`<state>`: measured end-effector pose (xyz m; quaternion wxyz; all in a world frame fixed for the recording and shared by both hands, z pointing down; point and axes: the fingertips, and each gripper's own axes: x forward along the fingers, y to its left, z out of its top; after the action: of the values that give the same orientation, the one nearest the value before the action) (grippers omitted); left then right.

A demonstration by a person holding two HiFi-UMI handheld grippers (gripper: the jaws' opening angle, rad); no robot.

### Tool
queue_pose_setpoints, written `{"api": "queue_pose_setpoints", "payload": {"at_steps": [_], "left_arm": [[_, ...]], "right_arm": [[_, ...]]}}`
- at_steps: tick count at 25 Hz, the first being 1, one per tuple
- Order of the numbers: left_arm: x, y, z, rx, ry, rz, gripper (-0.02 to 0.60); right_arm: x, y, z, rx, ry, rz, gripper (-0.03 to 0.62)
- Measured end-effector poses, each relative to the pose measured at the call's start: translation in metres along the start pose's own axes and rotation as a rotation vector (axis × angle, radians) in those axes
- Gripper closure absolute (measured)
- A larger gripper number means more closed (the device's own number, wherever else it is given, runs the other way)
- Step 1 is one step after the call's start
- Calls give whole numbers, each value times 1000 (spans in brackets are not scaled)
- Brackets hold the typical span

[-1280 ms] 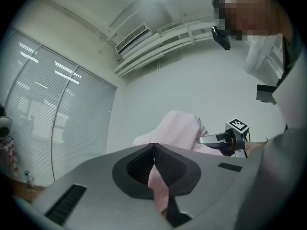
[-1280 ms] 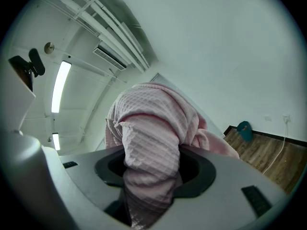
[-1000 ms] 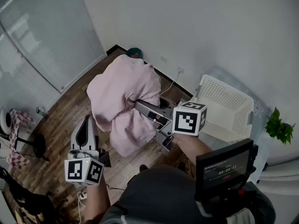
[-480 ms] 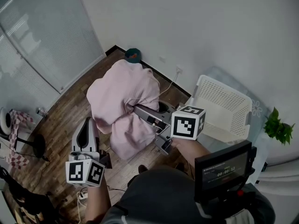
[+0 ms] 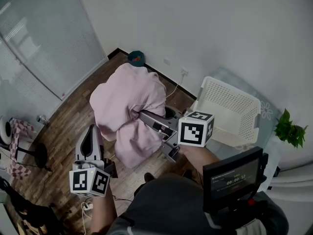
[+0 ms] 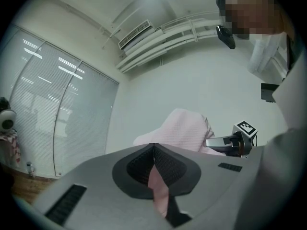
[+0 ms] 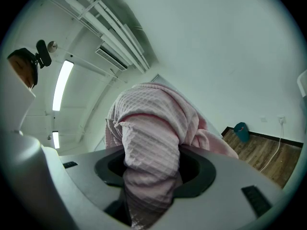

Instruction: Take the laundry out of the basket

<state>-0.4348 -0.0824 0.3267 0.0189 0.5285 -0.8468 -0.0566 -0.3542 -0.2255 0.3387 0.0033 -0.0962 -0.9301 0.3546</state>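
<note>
In the right claw (image 7: 152, 172), laundry (image 7: 154, 121) looks diamond-quilted.

Steeply down from the head, well above a quilted pink cloth (image 5: 128, 99). Close behind left gripper (image 5: 91, 133) and right gripper (image 5: 143, 115), level along their jaws. Shared by all: the cloth.

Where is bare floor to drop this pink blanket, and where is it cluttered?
Bare wooden floor lies between the frosted glass partition and the pink quilted blanket. The white slotted plastic basket looks empty too. It is crowded beside the person, around the white power strip.
</note>
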Motion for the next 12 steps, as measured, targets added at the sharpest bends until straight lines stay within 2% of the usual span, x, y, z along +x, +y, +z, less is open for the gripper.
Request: {"api": "queue_pose_setpoints", "payload": {"at_steps": [12], "left_arm": [[-2,2,-1,-15,4,2,571]], "right_arm": [[-1,5,5,-18,-1,-6,355]]}}
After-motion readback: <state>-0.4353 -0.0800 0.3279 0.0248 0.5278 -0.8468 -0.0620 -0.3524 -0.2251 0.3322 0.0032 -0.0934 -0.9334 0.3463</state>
